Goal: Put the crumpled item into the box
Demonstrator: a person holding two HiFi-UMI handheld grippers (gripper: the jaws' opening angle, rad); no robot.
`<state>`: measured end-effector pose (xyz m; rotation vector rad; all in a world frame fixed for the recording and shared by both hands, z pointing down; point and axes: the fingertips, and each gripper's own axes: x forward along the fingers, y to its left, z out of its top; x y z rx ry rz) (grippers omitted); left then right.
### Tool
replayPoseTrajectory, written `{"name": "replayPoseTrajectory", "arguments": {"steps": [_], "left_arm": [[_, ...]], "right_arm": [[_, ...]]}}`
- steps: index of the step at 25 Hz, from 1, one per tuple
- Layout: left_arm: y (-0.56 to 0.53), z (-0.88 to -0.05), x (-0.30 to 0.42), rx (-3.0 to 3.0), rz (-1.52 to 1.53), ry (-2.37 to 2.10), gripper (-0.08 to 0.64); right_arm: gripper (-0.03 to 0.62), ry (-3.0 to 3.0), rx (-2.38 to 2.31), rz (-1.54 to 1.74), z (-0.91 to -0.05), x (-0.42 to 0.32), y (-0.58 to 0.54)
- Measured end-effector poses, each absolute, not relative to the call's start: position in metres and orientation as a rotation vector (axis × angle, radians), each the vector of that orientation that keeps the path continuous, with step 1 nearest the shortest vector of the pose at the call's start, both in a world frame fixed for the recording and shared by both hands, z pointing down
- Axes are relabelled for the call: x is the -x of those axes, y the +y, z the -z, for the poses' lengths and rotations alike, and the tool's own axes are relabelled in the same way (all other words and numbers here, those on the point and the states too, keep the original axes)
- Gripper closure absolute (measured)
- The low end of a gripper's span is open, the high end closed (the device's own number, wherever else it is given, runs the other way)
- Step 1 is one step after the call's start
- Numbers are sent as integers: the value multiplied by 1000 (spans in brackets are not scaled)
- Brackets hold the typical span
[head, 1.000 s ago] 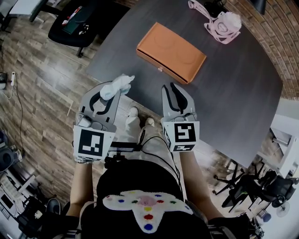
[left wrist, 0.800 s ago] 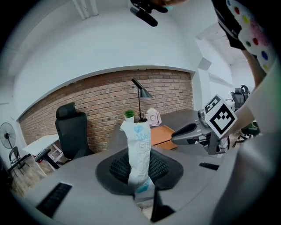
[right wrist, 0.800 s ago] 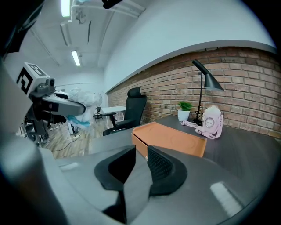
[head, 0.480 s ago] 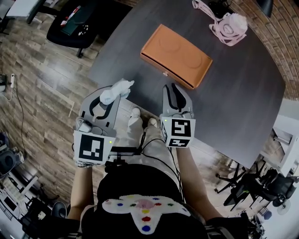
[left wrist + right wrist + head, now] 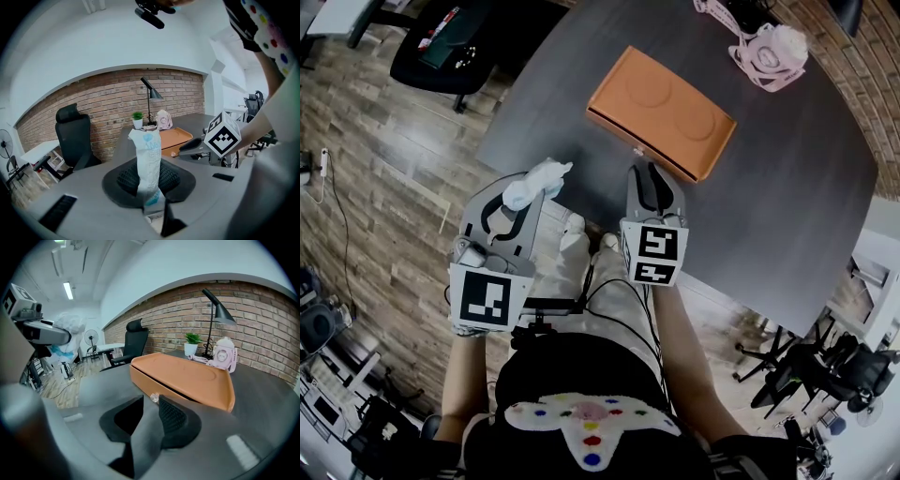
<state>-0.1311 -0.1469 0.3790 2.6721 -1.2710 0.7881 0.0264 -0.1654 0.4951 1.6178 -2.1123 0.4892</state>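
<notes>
A closed orange box [image 5: 661, 112] was set on the dark table [image 5: 787, 216]; a pink strapped item [image 5: 769, 52] was placed at its two o'clock.

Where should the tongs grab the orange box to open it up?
I'd pinch the little clear knob on the box's front edge, coming from the near side, where the right tongs hover open. The lid is wide, flat and smooth, so nothing else sticks out enough to pinch. That knob pokes toward you.

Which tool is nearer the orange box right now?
Right. The right tool sits at the box's front edge, tips by its knob. The left tool, holding the crumpled wrapper, is farther left, clear of it.
</notes>
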Motion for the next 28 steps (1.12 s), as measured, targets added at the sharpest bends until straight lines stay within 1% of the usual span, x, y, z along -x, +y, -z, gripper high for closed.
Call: {"name": "replayPoseTrajectory", "arguments": {"steps": [17, 22, 28], "left_arm": [[-158, -396, 129, -2662, -806, -1226, 503], [-158, -397, 131, -2659, -802, -1224, 503], [-159, -398, 132, -2654, -794, -1228, 503]], "right_arm": [[494, -2048, -1617, -521, -518, -24, -190], [522, -2036, -1625, -524, -519, -25, -192], [526, -2033, -1625, -533, -519, -26, -193]]}}
